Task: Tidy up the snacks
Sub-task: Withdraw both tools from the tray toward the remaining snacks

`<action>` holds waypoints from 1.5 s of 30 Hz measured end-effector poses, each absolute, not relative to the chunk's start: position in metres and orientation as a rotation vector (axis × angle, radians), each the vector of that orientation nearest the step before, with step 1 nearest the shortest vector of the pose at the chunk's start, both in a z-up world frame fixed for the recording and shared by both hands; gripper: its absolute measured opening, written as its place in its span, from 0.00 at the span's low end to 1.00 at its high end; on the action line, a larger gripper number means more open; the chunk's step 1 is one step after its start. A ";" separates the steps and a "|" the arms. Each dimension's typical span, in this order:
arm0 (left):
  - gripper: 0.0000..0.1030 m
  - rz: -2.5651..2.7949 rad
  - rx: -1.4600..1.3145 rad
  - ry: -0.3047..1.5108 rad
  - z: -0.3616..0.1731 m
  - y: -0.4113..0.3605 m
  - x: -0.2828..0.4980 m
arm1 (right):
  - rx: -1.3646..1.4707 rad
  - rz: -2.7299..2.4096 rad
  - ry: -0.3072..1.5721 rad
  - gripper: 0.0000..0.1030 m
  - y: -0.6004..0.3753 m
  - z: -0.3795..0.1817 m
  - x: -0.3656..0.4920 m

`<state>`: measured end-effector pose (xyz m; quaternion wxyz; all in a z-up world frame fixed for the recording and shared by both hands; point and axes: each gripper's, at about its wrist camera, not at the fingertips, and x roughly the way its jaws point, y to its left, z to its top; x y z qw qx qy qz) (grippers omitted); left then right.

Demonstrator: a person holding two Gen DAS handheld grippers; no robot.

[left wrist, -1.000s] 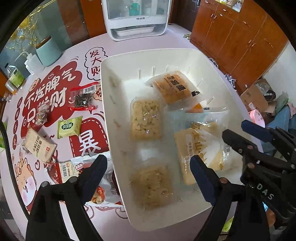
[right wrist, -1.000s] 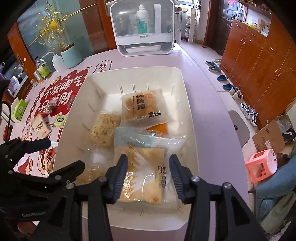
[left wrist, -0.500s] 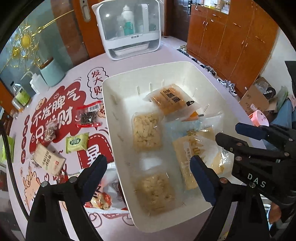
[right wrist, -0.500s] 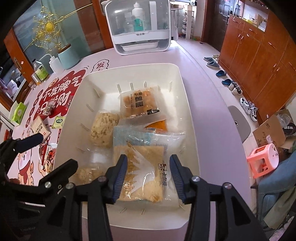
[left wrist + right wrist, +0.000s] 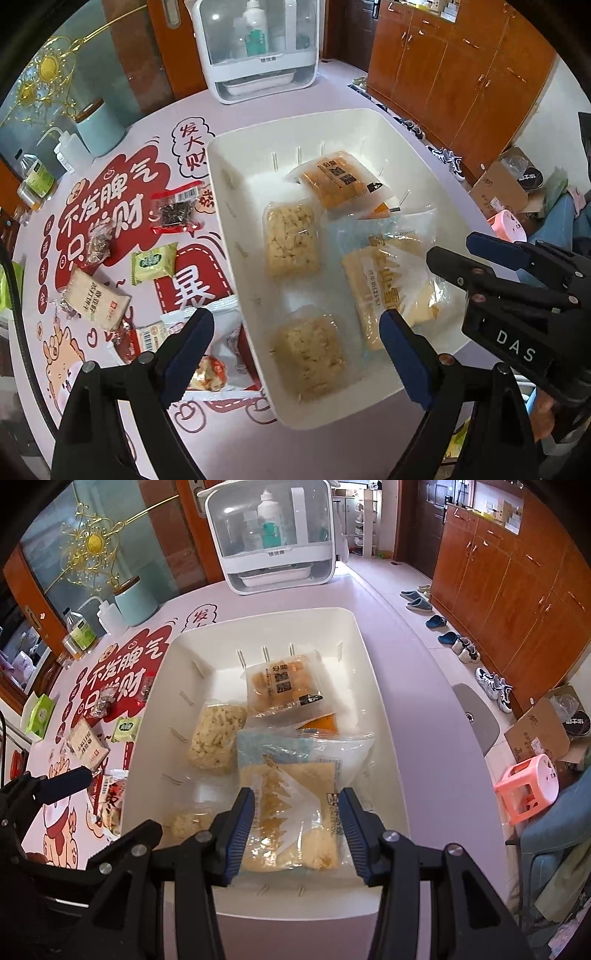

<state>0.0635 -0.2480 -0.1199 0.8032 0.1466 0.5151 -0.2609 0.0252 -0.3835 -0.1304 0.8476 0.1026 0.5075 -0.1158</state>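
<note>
Nearest, the left gripper (image 5: 295, 354) hangs tilted steeply down with its jaws wide apart and empty, straddling the white bin's (image 5: 236, 236) left wall. The right gripper (image 5: 295, 830) points steeply down over the bin's near right, jaws partly apart around the large clear cracker pack (image 5: 291, 805); whether the pads touch it I cannot tell. Judging from this, loose snacks come next: the left gripper should drop onto the white wrapped snack (image 5: 218, 354) just left of the wall and pinch its body, not the crinkly edge. Farther left on the tabletop (image 5: 332, 88) lie the beige pack (image 5: 96, 301), green pack (image 5: 153, 263) and dark red-edged pack (image 5: 176, 213).
</note>
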 end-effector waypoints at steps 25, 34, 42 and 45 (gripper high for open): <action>0.89 -0.273 0.292 0.866 0.006 -0.029 0.157 | 0.084 -0.150 0.850 0.58 -0.244 -0.036 0.069; 0.88 -0.133 0.170 0.915 -0.026 0.019 0.233 | 0.129 -0.066 0.891 0.59 -0.208 -0.049 0.153; 0.88 -0.103 0.106 1.104 -0.114 0.022 0.297 | 0.194 -0.068 1.044 0.59 -0.200 -0.113 0.247; 0.87 -0.103 0.043 1.215 -0.157 0.021 0.309 | 0.214 -0.080 1.146 0.59 -0.200 -0.151 0.276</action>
